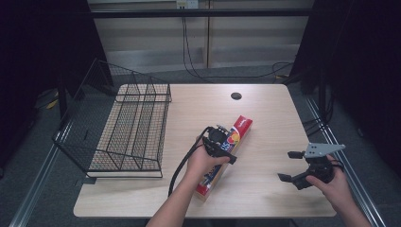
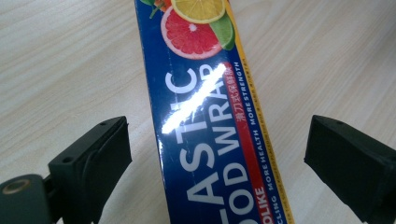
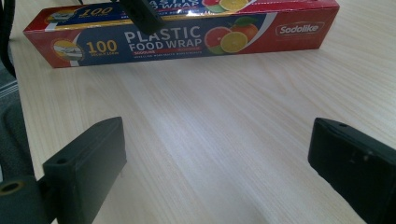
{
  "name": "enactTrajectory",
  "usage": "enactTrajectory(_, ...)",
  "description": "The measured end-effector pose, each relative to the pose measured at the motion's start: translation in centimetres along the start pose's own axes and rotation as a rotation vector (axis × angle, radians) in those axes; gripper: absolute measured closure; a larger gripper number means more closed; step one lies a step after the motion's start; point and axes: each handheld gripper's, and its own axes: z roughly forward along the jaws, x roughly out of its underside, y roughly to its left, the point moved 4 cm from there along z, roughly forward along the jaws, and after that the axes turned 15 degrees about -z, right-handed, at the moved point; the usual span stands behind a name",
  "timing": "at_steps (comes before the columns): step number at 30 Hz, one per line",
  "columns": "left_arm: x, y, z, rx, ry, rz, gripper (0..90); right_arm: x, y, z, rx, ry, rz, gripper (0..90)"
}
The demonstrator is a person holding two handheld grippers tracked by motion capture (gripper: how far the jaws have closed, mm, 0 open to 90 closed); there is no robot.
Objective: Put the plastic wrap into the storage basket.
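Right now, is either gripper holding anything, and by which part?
Nothing is held. The left gripper sits over the middle of the plastic wrap box, its jaws open on both sides and clear of it. The right gripper is open above bare table.

This looks like a lab or recording workspace rather than a home. A plain light-wood counter [image 1: 265, 189] with a cable hole [image 1: 236, 96] stands on grey carpet [image 1: 42, 142], hemmed by black curtains [image 1: 42, 42]. Loose cables [image 1: 189, 52] hang down the bare panelled wall [image 1: 246, 42] behind, and metal rails [image 1: 331, 137] run along both sides.
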Motion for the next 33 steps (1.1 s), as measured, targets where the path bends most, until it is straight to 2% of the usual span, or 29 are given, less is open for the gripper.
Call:
enactTrajectory(4, -0.1, 0.1, 0.2, -0.012, 0.011, 0.015, 9.2, 0.0, 0.0, 0.0, -0.002, -0.003, -0.001, 3.8)
enactTrajectory(7, -0.2, 0.1, 0.3, -0.016, 0.021, 0.004, 18.4, 0.0, -0.1, -0.1, 0.0, -0.005, 0.0, 3.8)
enactTrajectory(11, -0.1, 0.2, 0.6, -0.038, 0.043, -0.004, 21.8, 0.0, 0.0, 0.0, -0.003, -0.004, -0.001, 3.8)
enactTrajectory(20, -0.3, 0.2, 0.9, -0.038, 0.04, -0.028, 26.9, 0.0, -0.1, -0.1, -0.005, -0.007, 0.001, 3.8)
enactTrajectory(25, -0.3, 0.1, 1.1, -0.035, 0.047, -0.028, 29.6, 0.0, -0.1, -0.1, -0.004, -0.008, 0.001, 3.8)
enactTrajectory(27, -0.3, 0.0, 1.2, -0.052, 0.045, -0.022, 30.9, 0.0, -0.1, -0.1, 0.001, -0.009, 0.001, 3.8)
enactTrajectory(33, -0.4, 0.2, 1.3, -0.033, 0.053, -0.048, 32.9, 0.0, -0.1, -0.1, 0.0, -0.009, -0.001, 3.8)
